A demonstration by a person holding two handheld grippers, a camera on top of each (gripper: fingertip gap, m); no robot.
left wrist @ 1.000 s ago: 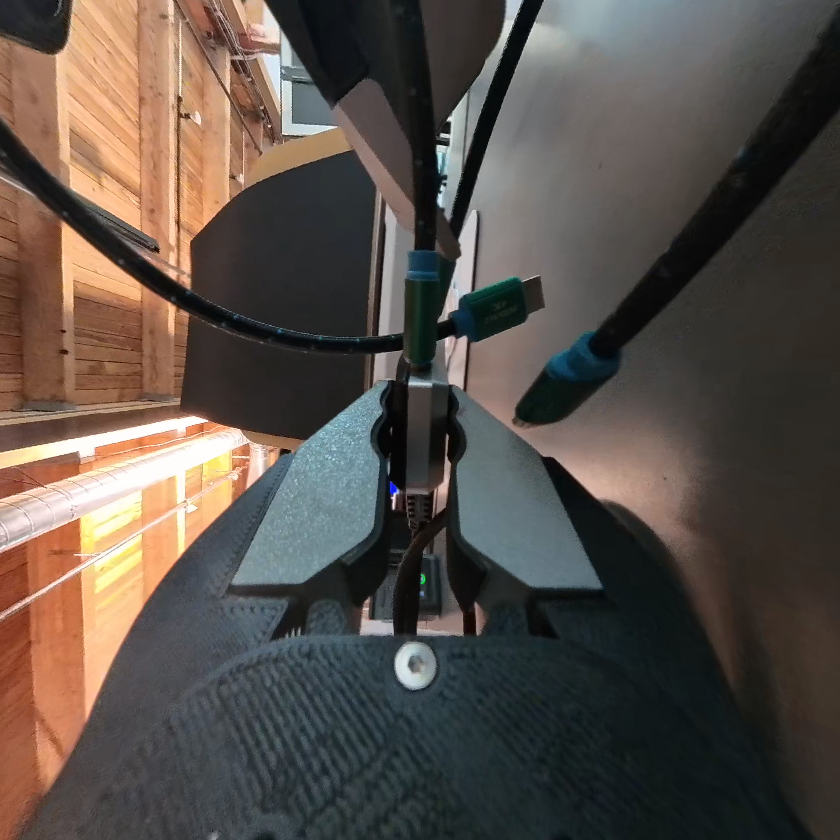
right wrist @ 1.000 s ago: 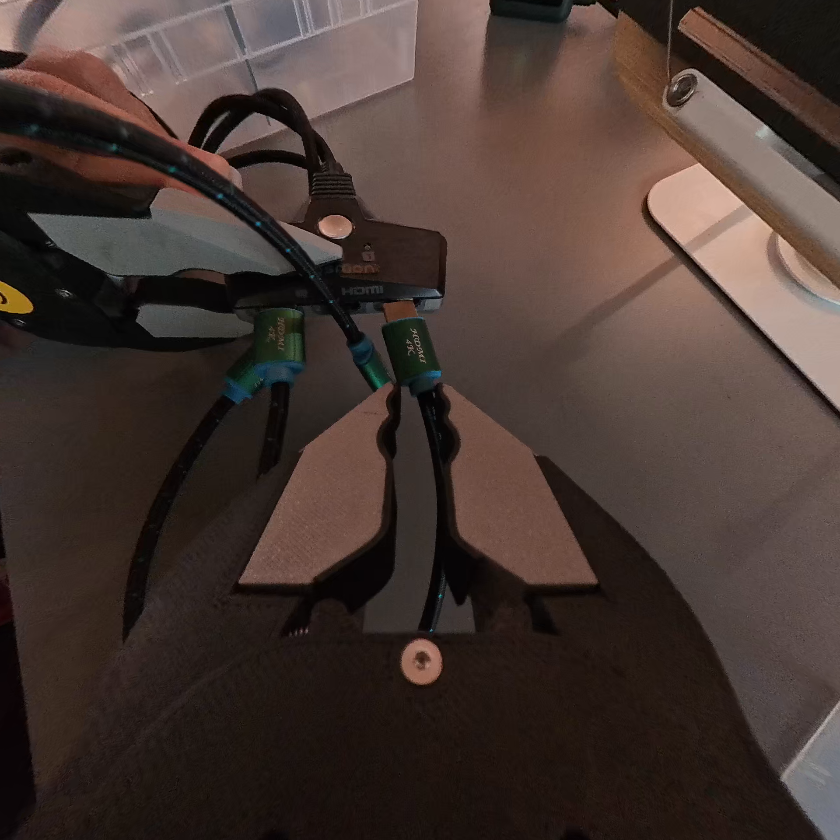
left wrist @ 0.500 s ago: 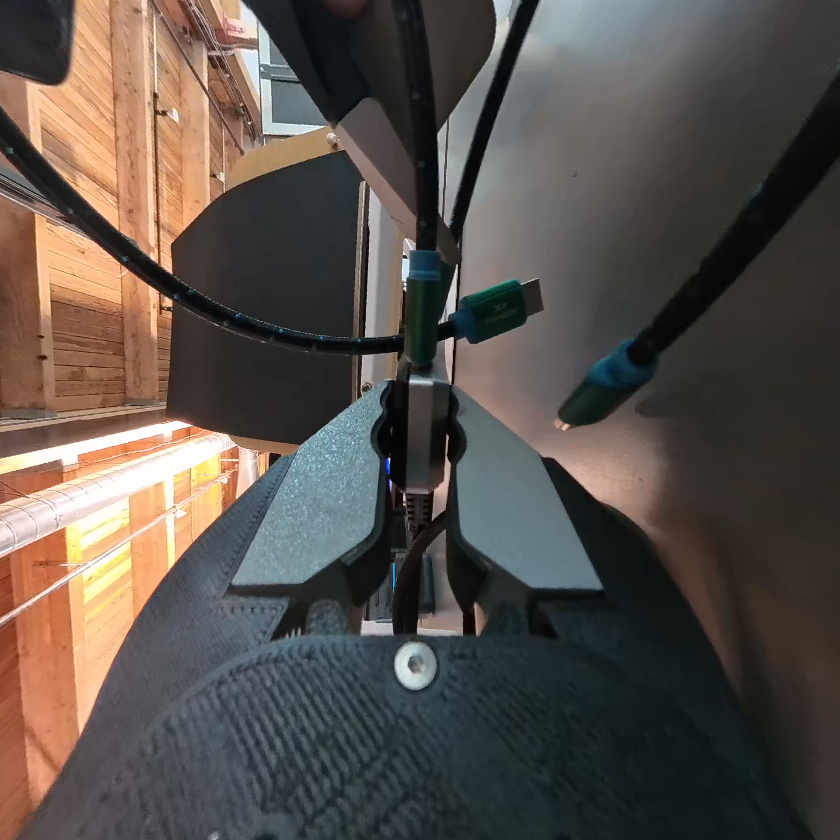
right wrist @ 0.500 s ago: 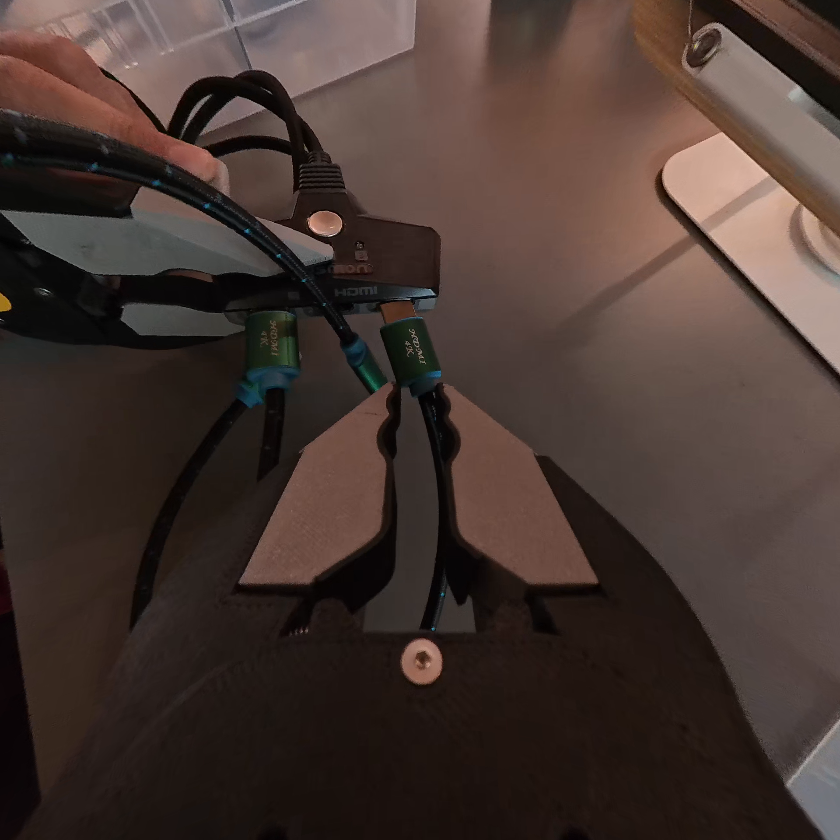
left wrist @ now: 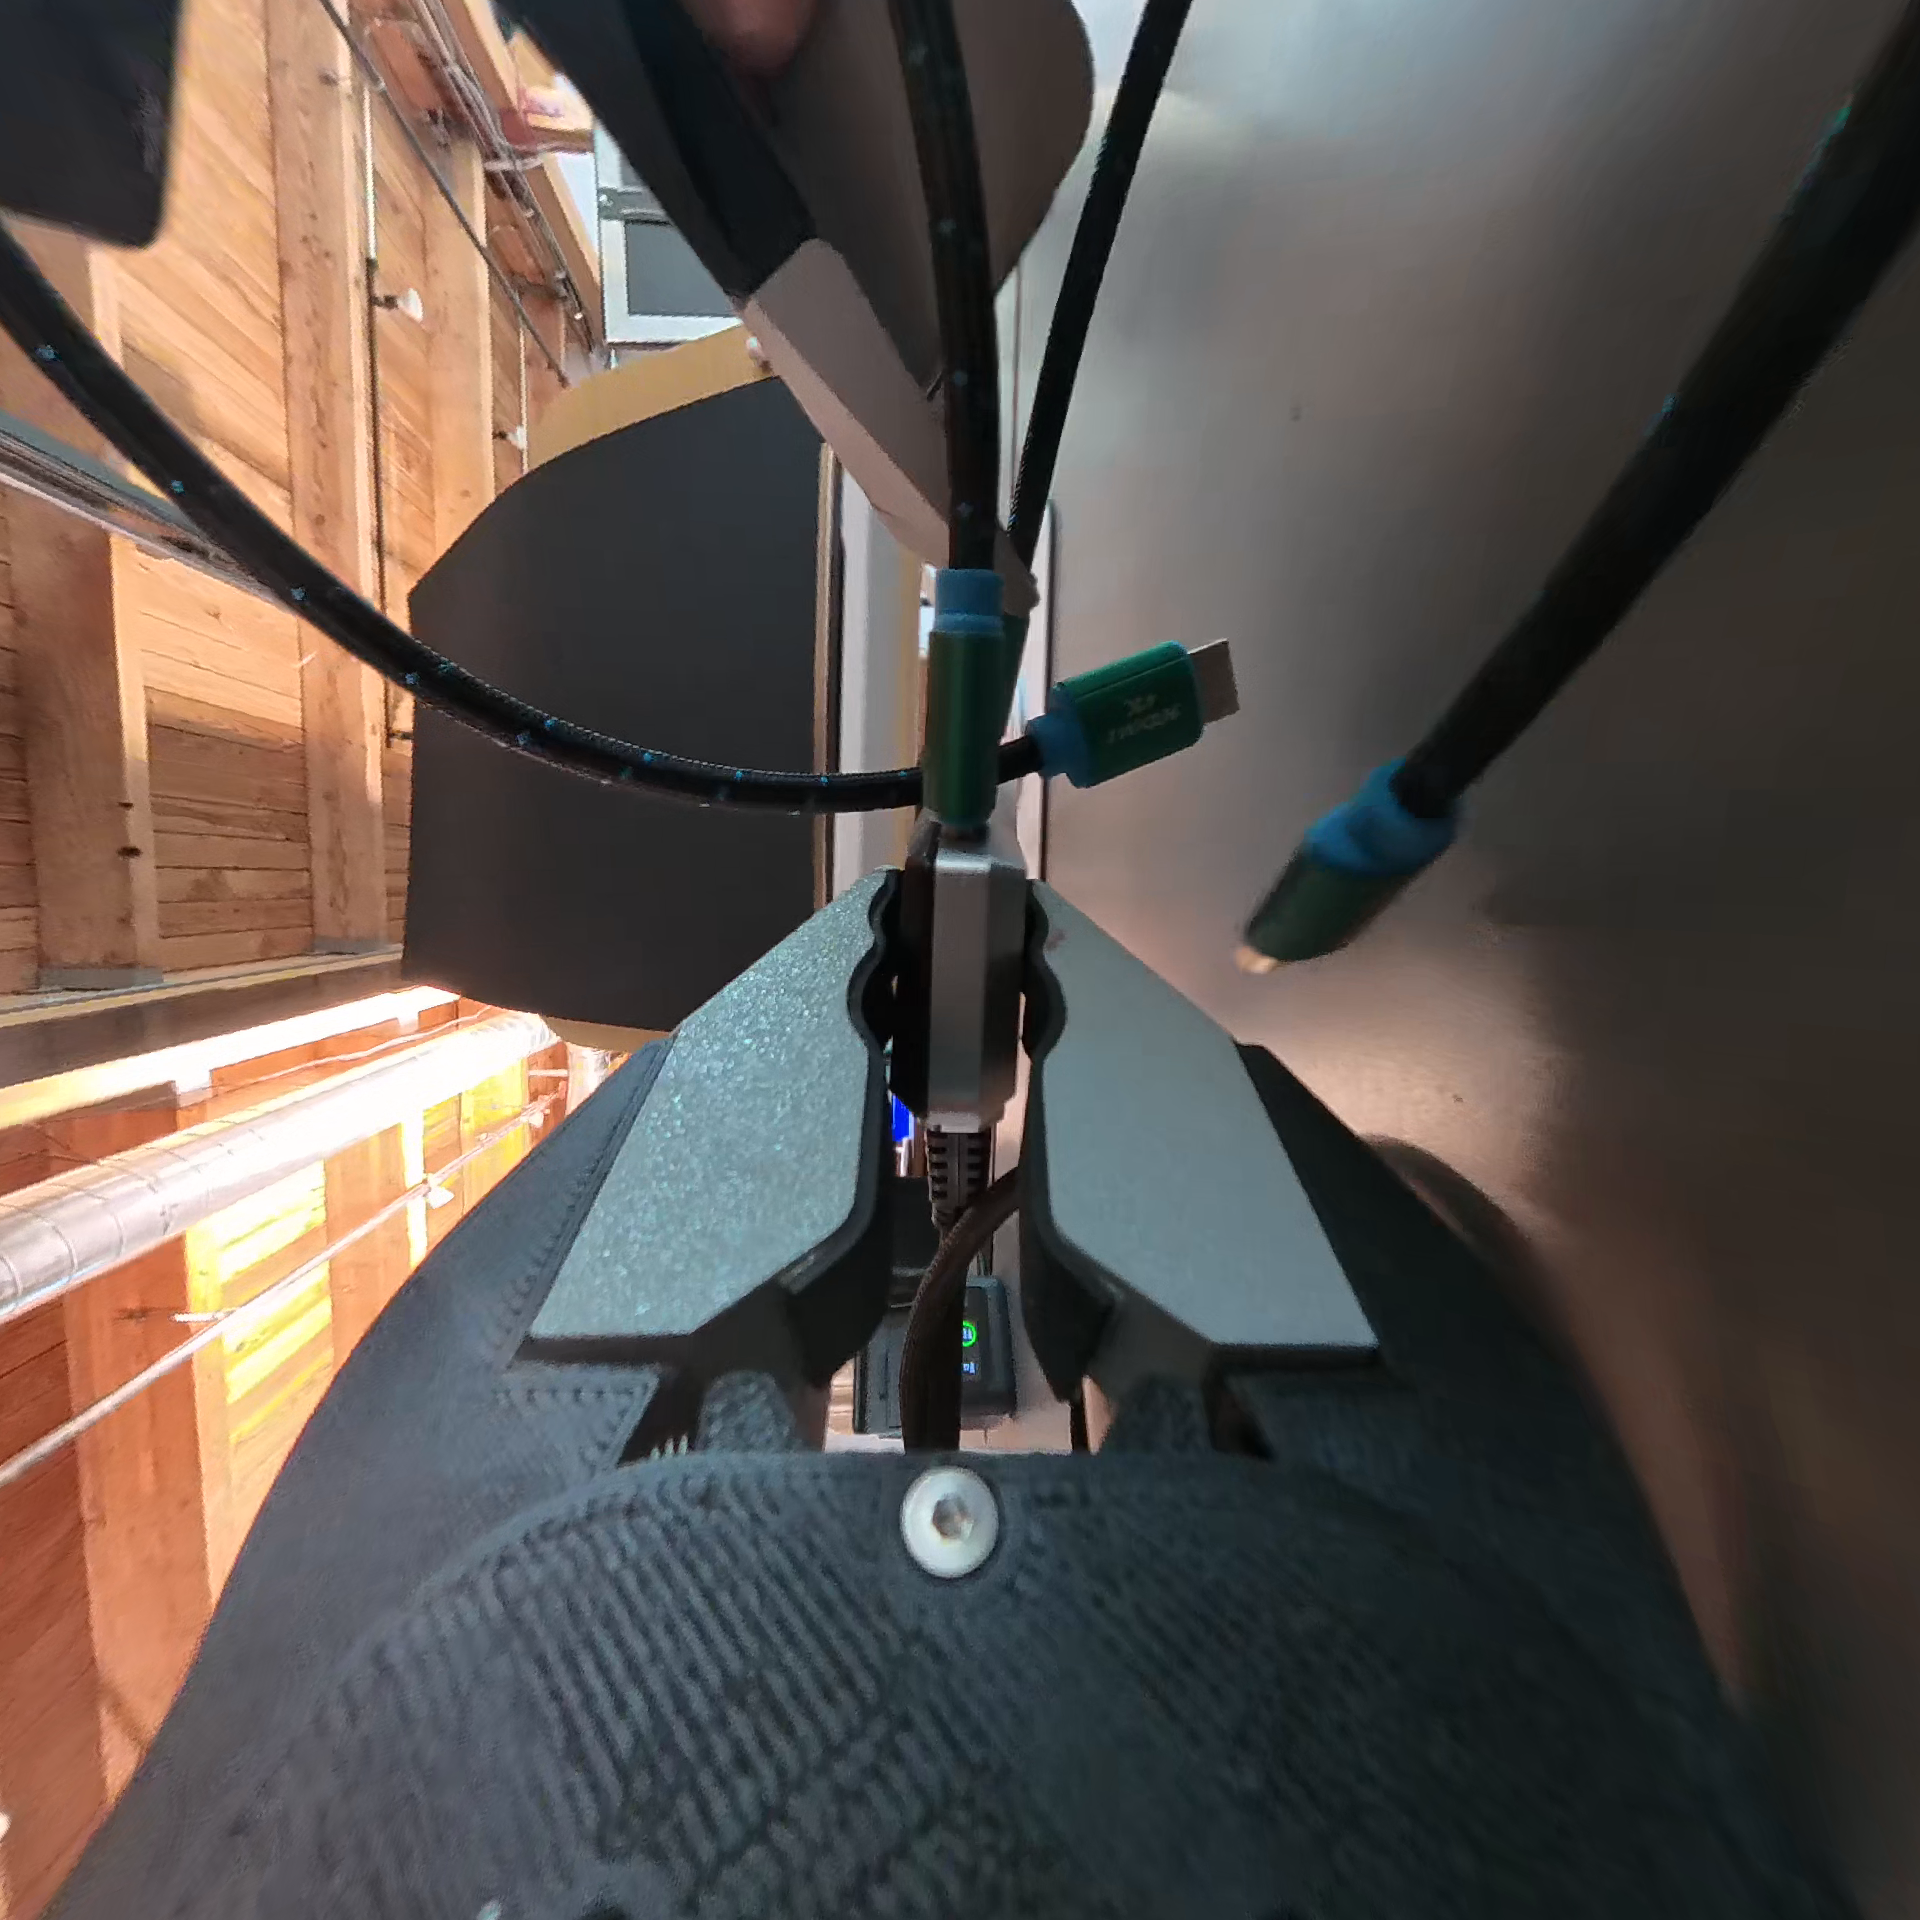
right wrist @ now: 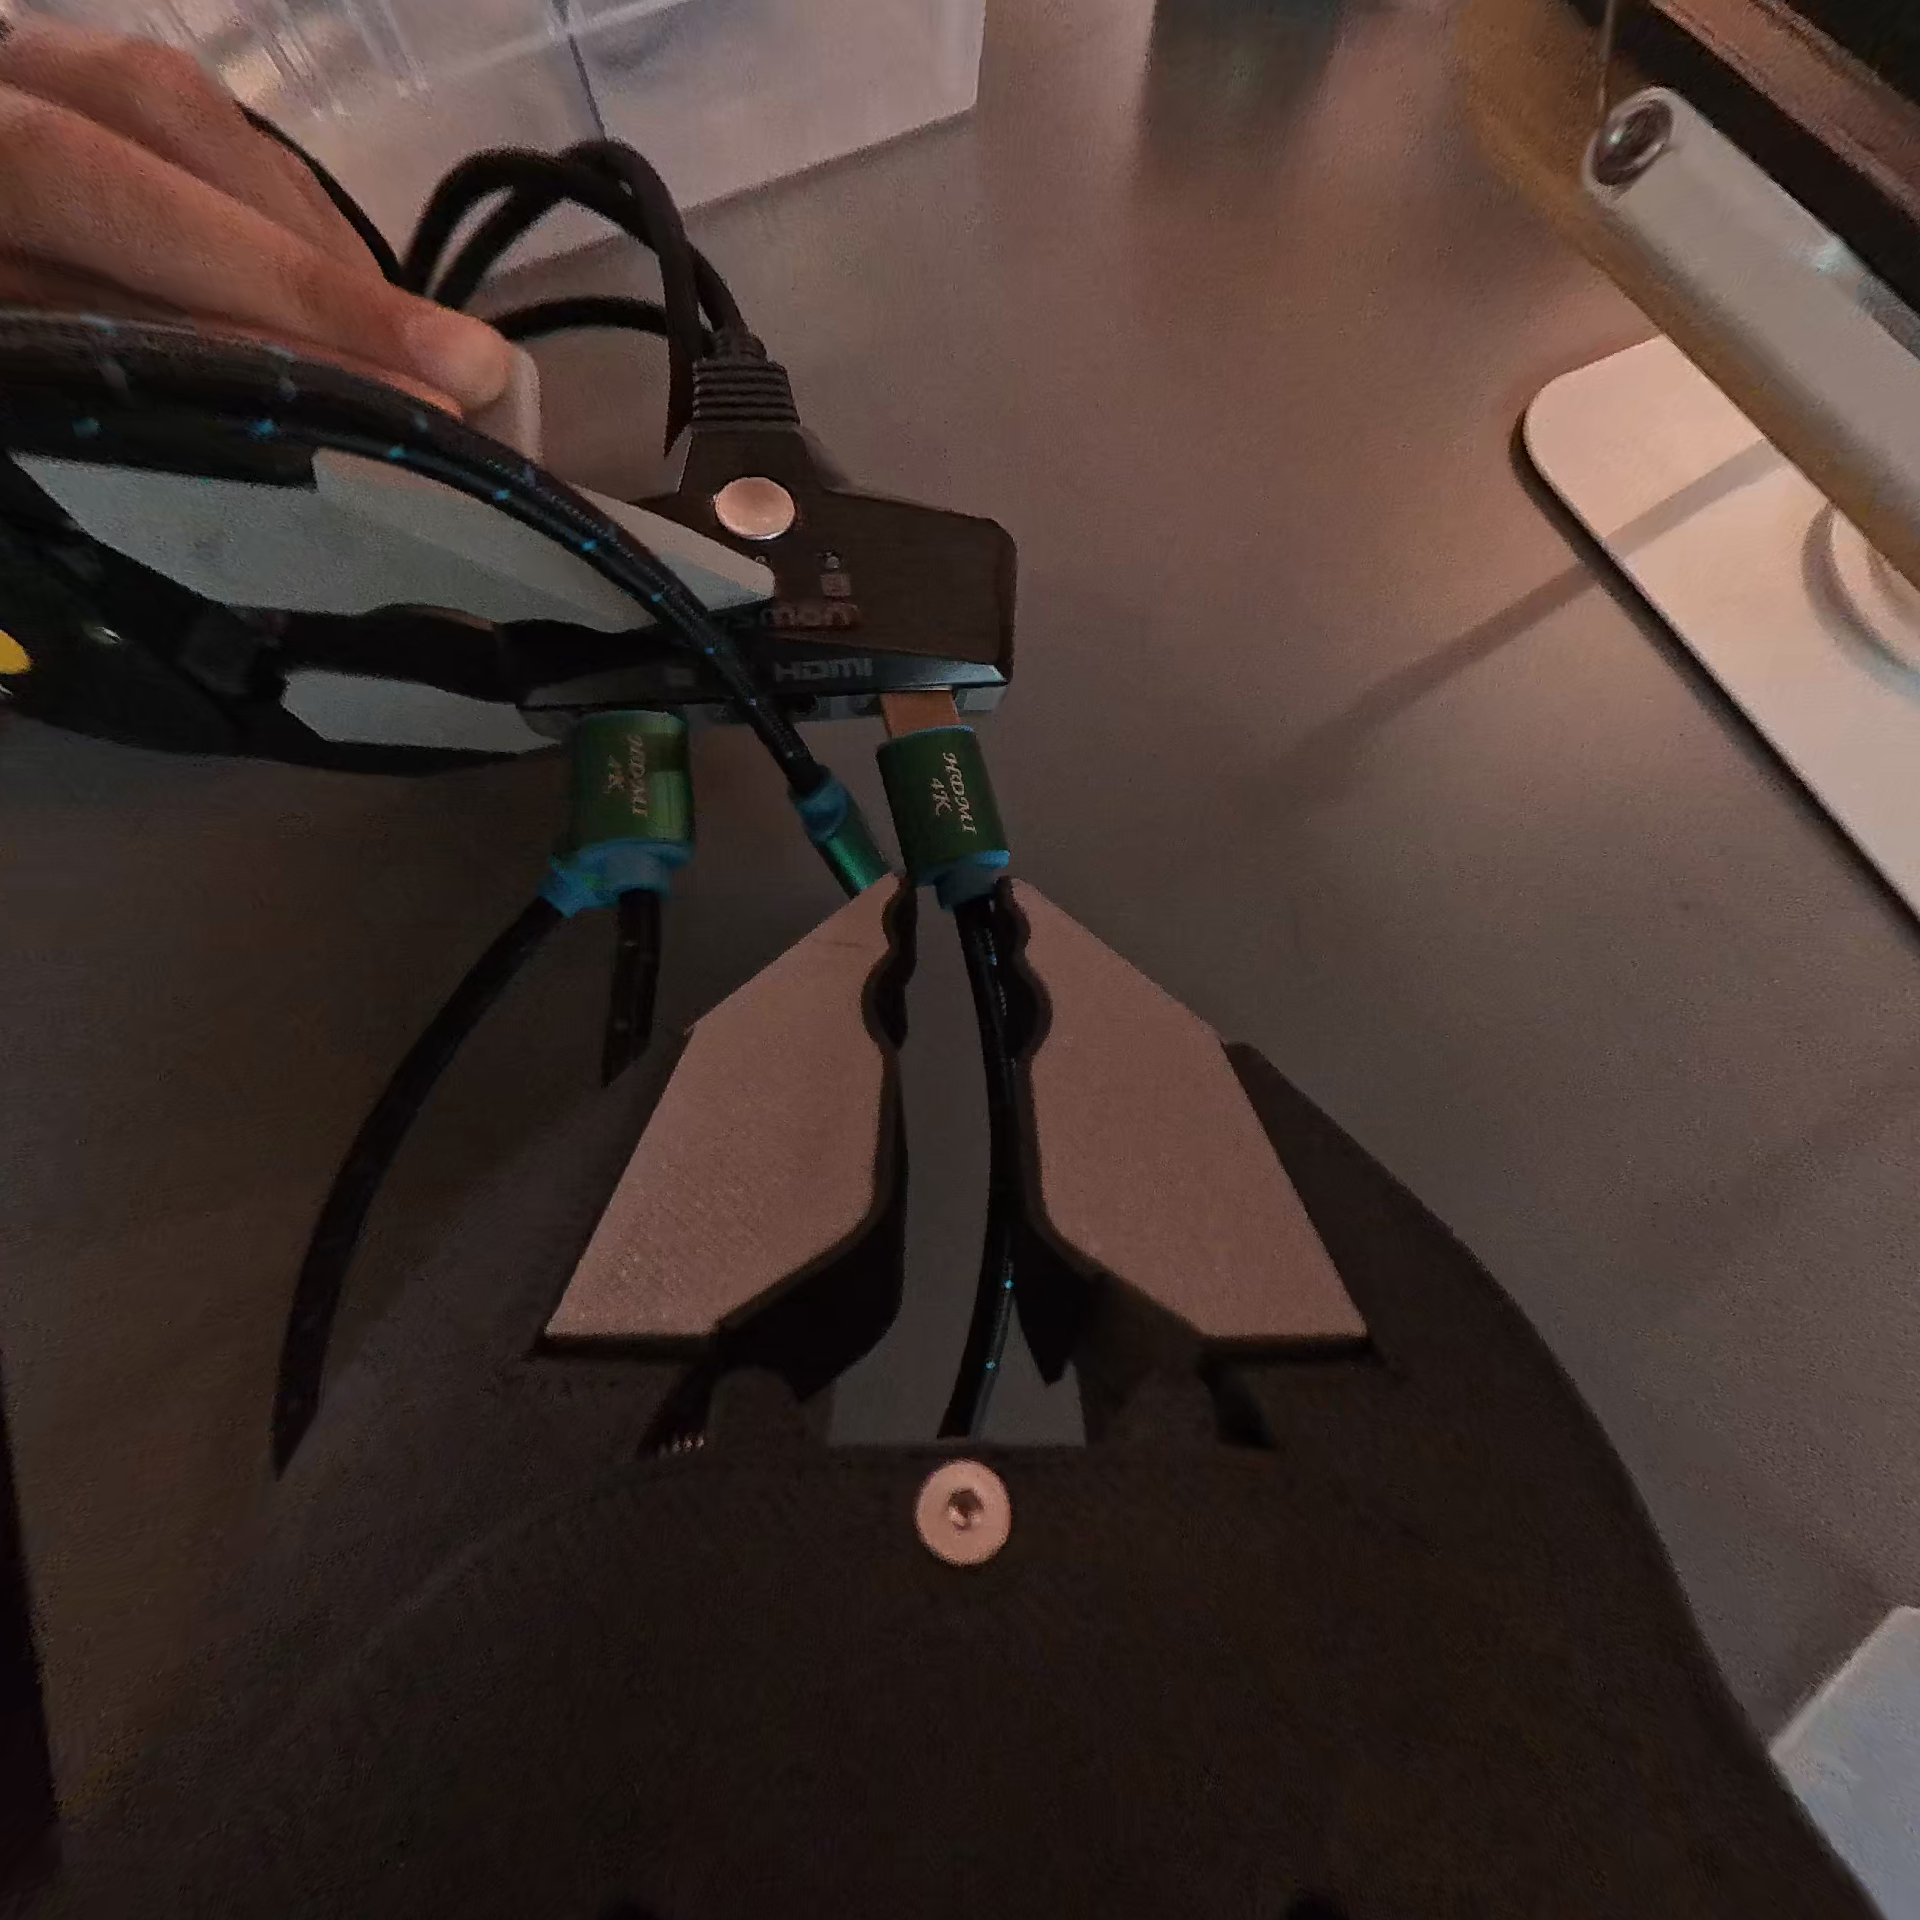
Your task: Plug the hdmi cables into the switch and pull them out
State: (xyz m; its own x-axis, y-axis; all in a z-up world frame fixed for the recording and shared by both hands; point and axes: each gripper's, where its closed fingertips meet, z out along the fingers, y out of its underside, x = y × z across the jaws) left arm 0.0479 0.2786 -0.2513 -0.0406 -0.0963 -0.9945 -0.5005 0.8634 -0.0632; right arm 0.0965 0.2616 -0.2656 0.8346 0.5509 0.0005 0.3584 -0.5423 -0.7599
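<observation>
Since a second ago: loose dangling plug (left wrist: 1340, 883) has swung a little to the right in the left wrist view; switch and both claws keep their places.
Left claw (left wrist: 961, 925): clamped on the switch (right wrist: 894, 592), one pad on each flat face, holding it clear above the table (right wrist: 1299, 790).
Right claw (right wrist: 961, 909): narrow, closed on the black braided cable (right wrist: 992, 1091) just behind the right green plug (right wrist: 940, 805).
Right green plug: gold tip at the switch's right port, part of the tip showing outside.
Left green plug (right wrist: 629, 795): seated in the switch's left port, cable hanging below.
Third plug (left wrist: 1132, 712): free in the air, pointing away from the switch.
Clear box (right wrist: 727, 94): at the table's far edge; contents too blurred to tell.
Hand (right wrist: 208, 239): on the left claw's body, beside the switch.
Edges: pale monitor foot (right wrist: 1714, 582) far right, with its stand above.
Open room: bare table between switch and monitor foot.
</observation>
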